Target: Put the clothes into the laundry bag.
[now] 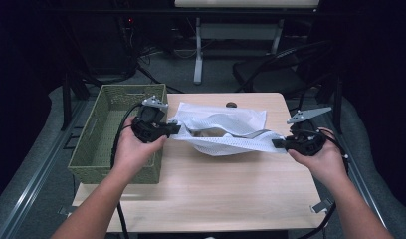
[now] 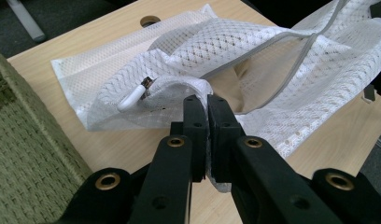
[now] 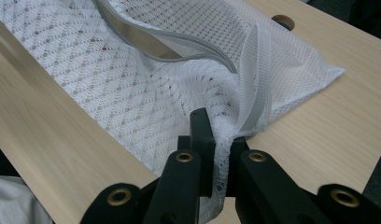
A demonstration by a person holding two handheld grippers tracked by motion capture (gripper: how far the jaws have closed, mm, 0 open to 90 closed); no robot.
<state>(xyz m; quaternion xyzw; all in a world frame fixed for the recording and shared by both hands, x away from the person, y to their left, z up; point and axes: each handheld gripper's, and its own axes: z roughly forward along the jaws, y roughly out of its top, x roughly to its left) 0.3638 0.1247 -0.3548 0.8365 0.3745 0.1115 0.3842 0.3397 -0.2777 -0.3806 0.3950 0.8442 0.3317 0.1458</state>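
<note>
Table [image 1: 231, 184]: open mesh bag [image 1: 226, 132], tan item inside.

Both forearms reach forward, spread wide apart. The left gripper [image 1: 174, 129] points right, the right gripper [image 1: 276, 144] points left; each has its fingers [image 2: 196, 122] clamped together.

I see a white open-weave mesh cloth bag [image 1: 226, 132] with a smooth grey zipper band [image 3: 146, 39] and a glossy white plastic pull [image 2: 132, 97]. The table [image 1: 216, 184] is matt pale wood-grain; the basket [image 1: 99, 149] is rough woven green fibre. Both grippers' jaws are matt black plastic.
</note>
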